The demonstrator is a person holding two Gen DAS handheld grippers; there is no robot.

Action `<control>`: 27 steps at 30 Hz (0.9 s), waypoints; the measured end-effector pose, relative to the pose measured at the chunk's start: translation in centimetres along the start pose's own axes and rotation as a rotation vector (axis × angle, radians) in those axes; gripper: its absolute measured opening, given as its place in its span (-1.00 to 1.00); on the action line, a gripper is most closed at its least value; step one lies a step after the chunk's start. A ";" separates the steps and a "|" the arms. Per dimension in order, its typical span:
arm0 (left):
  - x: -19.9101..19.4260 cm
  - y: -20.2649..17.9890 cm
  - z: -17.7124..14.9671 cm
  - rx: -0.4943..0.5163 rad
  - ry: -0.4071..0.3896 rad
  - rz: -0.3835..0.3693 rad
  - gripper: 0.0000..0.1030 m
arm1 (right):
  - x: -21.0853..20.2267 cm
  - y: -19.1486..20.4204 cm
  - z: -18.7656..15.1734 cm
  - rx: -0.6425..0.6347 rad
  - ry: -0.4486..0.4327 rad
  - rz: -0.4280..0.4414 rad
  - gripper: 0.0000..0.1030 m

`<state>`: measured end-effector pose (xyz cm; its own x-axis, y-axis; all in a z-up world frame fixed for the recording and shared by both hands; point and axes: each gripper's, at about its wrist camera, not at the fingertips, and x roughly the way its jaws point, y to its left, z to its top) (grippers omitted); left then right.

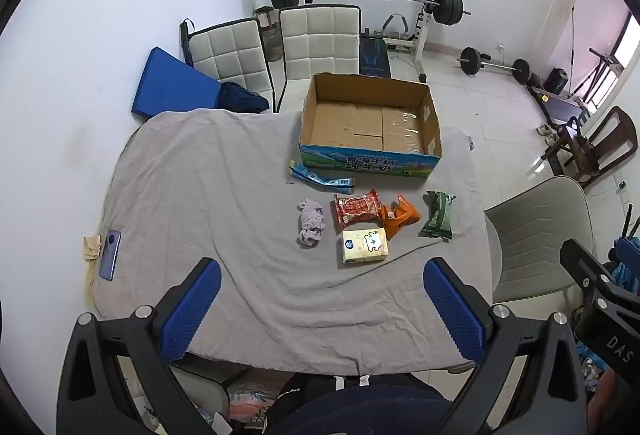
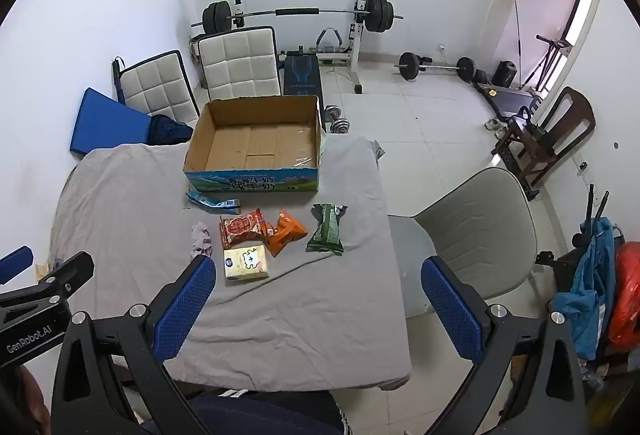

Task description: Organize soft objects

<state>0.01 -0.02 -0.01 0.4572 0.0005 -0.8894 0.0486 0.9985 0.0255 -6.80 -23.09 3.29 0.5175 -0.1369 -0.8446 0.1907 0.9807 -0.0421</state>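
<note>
An open, empty cardboard box (image 1: 370, 123) (image 2: 256, 139) stands at the far side of a table under a grey cloth (image 1: 224, 195) (image 2: 132, 203). In front of it lie a blue packet (image 1: 320, 178) (image 2: 214, 202), a crumpled grey rag (image 1: 310, 222) (image 2: 201, 238), a red snack bag (image 1: 357, 210) (image 2: 241, 227), an orange bag (image 1: 401, 214) (image 2: 286, 231), a green pack (image 1: 438, 215) (image 2: 327, 230) and a yellow tissue pack (image 1: 364, 245) (image 2: 245, 262). My left gripper (image 1: 322, 309) and right gripper (image 2: 320, 309) are both open and empty, held above the near table edge.
A phone (image 1: 110, 254) lies at the table's left edge. Two white padded chairs (image 1: 320, 39) stand behind the table, a grey chair (image 2: 480, 231) at its right. A barbell rack (image 2: 296, 15), weights and a wooden chair (image 2: 548, 139) are farther back.
</note>
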 end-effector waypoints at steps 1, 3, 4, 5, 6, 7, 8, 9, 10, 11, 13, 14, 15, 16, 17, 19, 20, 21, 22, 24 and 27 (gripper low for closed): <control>0.0 0.0 0.0 -0.005 -0.003 -0.009 1.00 | 0.0 0.1 0.0 0.002 0.000 0.002 1.00; 0.0 0.0 0.0 -0.003 0.000 -0.006 1.00 | -0.1 0.0 0.0 0.019 -0.005 0.034 1.00; 0.0 0.1 0.0 -0.003 -0.002 -0.006 1.00 | -0.1 0.0 0.0 0.018 -0.005 0.035 1.00; 0.0 0.1 0.0 -0.005 -0.003 -0.006 1.00 | -0.1 0.0 0.0 0.015 -0.006 0.032 1.00; 0.0 0.1 0.1 -0.007 -0.003 -0.008 1.00 | -0.1 0.1 0.0 0.012 -0.008 0.020 1.00; 0.0 0.2 0.1 -0.009 -0.004 -0.009 1.00 | -0.2 0.1 0.0 0.011 -0.009 0.018 1.00; -0.2 0.3 0.0 -0.009 -0.006 -0.009 1.00 | -0.2 0.0 0.0 0.010 -0.009 0.018 1.00; -0.2 0.3 0.0 -0.009 -0.006 -0.009 1.00 | -0.2 -0.1 -0.1 0.009 -0.010 0.016 1.00; -0.2 0.3 0.0 -0.009 -0.006 -0.009 1.00 | 0.2 -0.3 -0.1 0.009 -0.011 0.013 1.00; -0.1 0.3 0.0 -0.009 -0.005 -0.010 1.00 | 0.1 -0.1 -0.3 0.009 -0.013 0.013 1.00; -0.1 0.3 0.0 -0.008 -0.004 -0.009 1.00 | 0.0 0.1 -0.2 0.006 -0.009 0.008 1.00; -0.1 0.3 0.0 -0.008 -0.003 -0.008 1.00 | -0.1 0.2 -0.1 0.004 -0.009 0.008 1.00; 0.0 0.3 0.0 -0.009 -0.003 -0.009 1.00 | -0.6 0.5 0.2 0.003 -0.007 0.010 1.00; -0.3 0.3 0.2 -0.011 -0.009 -0.011 1.00 | -0.7 0.4 0.4 0.002 -0.007 0.010 1.00; -0.2 0.2 0.2 -0.010 -0.009 -0.009 1.00 | -0.7 0.5 0.3 0.002 -0.008 0.007 1.00; -0.2 0.3 0.2 -0.010 -0.010 -0.013 1.00 | -0.7 0.4 0.1 0.004 -0.008 0.007 1.00; -0.3 0.2 0.3 -0.009 -0.010 -0.014 1.00 | -0.6 0.7 0.1 0.004 -0.009 0.001 1.00; -0.3 0.2 0.4 -0.009 -0.010 -0.015 1.00 | -0.6 0.7 0.1 0.003 -0.009 -0.001 1.00; -0.3 0.2 0.5 -0.008 -0.010 -0.015 1.00 | -0.5 0.7 0.3 0.003 -0.007 -0.001 1.00; -0.4 0.2 0.6 -0.009 -0.010 -0.016 1.00 | -0.3 0.6 0.2 0.003 -0.007 -0.003 1.00; -0.8 -0.3 0.6 -0.003 -0.011 -0.017 1.00 | -0.2 0.6 0.1 0.004 -0.008 -0.004 1.00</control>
<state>0.17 -0.31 0.93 0.4660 -0.0171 -0.8846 0.0534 0.9985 0.0089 -6.70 -22.51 3.55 0.5239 -0.1418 -0.8399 0.1957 0.9797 -0.0433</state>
